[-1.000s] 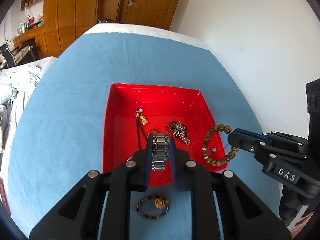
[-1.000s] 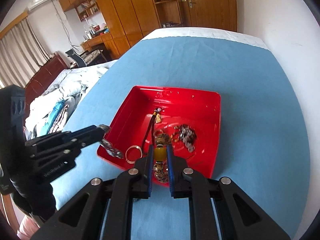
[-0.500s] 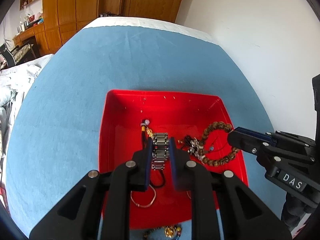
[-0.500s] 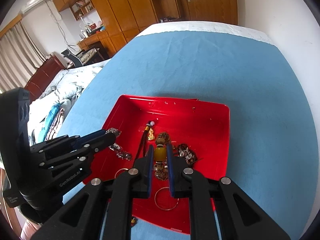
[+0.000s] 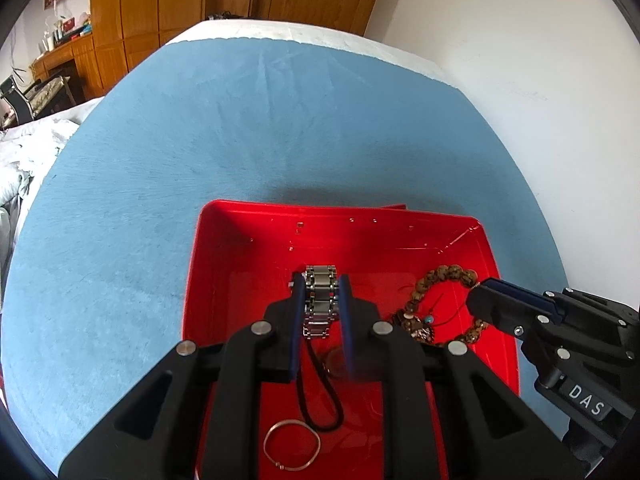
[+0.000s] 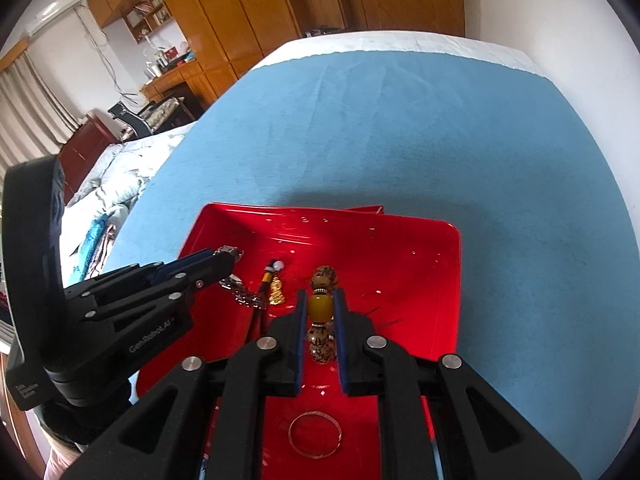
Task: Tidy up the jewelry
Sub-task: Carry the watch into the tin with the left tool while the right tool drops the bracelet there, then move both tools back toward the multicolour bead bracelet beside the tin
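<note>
My left gripper (image 5: 321,285) is shut on a silver link bracelet (image 5: 318,304) and holds it over the red tray (image 5: 256,216). My right gripper (image 6: 320,298) is shut on a brown bead bracelet with one yellow bead (image 6: 320,307), also above the red tray (image 6: 420,232). In the left wrist view the right gripper (image 5: 482,298) comes in from the right, with the bead bracelet (image 5: 440,276) hanging at its tip. In the right wrist view the left gripper (image 6: 228,259) reaches in from the left, trailing the link bracelet (image 6: 244,298).
In the tray lie a thin silver hoop (image 5: 292,446), a black cord (image 5: 324,400) and a gold pendant on a cord (image 6: 276,294). The tray rests on a blue cloth (image 5: 240,120) beside a white wall. A bed and wooden cabinets stand to the left.
Both grippers have moved forward and down over the tray, each keeping its bracelet. The tray now fills more of both views, and the beaded bracelet on the cloth in front has dropped out of sight.
</note>
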Demonstrator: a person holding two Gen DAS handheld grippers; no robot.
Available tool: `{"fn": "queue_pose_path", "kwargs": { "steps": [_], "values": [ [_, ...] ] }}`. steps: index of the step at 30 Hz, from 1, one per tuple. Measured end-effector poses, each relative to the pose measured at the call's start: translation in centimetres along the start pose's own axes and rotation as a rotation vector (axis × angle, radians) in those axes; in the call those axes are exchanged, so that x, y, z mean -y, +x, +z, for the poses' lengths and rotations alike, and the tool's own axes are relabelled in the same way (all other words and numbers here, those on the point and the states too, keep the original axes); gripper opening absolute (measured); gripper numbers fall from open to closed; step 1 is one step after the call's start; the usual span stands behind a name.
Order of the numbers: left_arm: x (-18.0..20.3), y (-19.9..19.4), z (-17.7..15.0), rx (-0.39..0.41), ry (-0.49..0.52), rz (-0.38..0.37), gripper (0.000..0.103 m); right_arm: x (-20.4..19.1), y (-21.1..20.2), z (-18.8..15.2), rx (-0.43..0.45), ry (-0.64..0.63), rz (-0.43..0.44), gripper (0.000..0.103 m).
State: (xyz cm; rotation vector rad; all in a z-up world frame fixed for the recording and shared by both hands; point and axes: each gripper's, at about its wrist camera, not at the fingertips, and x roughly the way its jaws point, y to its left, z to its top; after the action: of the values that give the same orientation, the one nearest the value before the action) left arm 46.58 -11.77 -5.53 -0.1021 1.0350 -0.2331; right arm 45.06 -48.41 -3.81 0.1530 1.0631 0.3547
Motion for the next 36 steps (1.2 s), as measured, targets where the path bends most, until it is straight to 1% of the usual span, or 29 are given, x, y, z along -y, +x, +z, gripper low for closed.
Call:
{"fn": "queue_pose_path", "kwargs": {
  "steps": [2, 5, 9, 10, 11, 14, 15, 17, 19, 20, 21, 22, 23, 25, 28, 30, 34, 36],
  "values": [
    [-0.2, 1.0, 0.5, -0.022, -0.007, -0.008, 0.016, 0.4, 1.0, 0.3, -0.016, 0.01, -0.011, 0.013],
    [-0.2, 1.6, 1.2, -0.027, 0.0, 0.0, 0.018, 1.0, 1.7, 0.5, -0.019, 0.02, -0.041, 0.015],
    [-0.3, 0.7, 0.8, -0.024, 0.001, -0.006, 0.023, 1.7, 1.2, 0.0, -0.01, 0.031, -0.036, 0.016],
    [-0.3, 0.4, 0.6, -0.019, 0.003, -0.003, 0.027, 1.7, 0.7, -0.4, 0.0, 0.027, -0.034, 0.016],
    [-0.3, -0.3, 0.1, -0.011, 0.006, 0.005, 0.034, 1.7, 0.3, -0.7, 0.006, 0.026, -0.031, 0.016],
    [-0.3, -2.6, -1.6, 0.014, 0.012, 0.019, 0.044, 1.5, -1.1, -2.1, 0.02, 0.027, -0.01, 0.017],
    [-0.3, -3.3, -2.2, 0.023, 0.012, 0.022, 0.046, 1.4, -1.6, -2.7, 0.026, 0.022, -0.005, 0.021],
    [-0.5, -5.1, -3.8, 0.049, 0.011, 0.027, 0.056, 0.9, -2.8, -4.2, 0.043, 0.006, -0.004, 0.027],
    [-0.6, -6.5, -5.3, 0.067, 0.012, 0.046, 0.061, 0.4, -3.9, -5.7, 0.053, -0.002, 0.006, 0.03],
    [-0.6, -7.5, -6.4, 0.079, 0.017, 0.06, 0.065, 0.1, -4.5, -6.6, 0.055, -0.004, 0.012, 0.035],
    [-0.7, -8.3, -7.4, 0.09, 0.021, 0.066, 0.068, -0.1, -5.0, -7.5, 0.059, -0.007, 0.017, 0.04],
    [-0.8, -9.0, -8.3, 0.099, 0.026, 0.071, 0.072, -0.3, -5.5, -8.5, 0.064, -0.011, 0.019, 0.041],
    [-0.7, -9.6, -9.0, 0.104, 0.031, 0.075, 0.078, -0.5, -6.0, -9.2, 0.069, -0.012, 0.02, 0.042],
    [-0.8, -10.7, -10.5, 0.113, 0.035, 0.089, 0.081, -0.8, -6.8, -10.6, 0.072, -0.011, 0.026, 0.043],
    [-1.1, -12.4, -13.2, 0.136, 0.02, 0.107, 0.088, -1.3, -7.8, -12.8, 0.076, -0.012, 0.032, 0.051],
    [-1.2, -13.0, -14.4, 0.139, 0.016, 0.104, 0.089, -1.8, -8.3, -13.6, 0.076, -0.022, 0.028, 0.059],
    [-1.5, -14.0, -16.5, 0.14, 0.013, 0.109, 0.091, -2.7, -8.5, -15.5, 0.043, -0.037, 0.033, 0.067],
    [-1.6, -14.3, -17.0, 0.136, 0.012, 0.114, 0.091, -3.0, -8.7, -16.1, 0.035, -0.043, 0.03, 0.073]
  ]
}}
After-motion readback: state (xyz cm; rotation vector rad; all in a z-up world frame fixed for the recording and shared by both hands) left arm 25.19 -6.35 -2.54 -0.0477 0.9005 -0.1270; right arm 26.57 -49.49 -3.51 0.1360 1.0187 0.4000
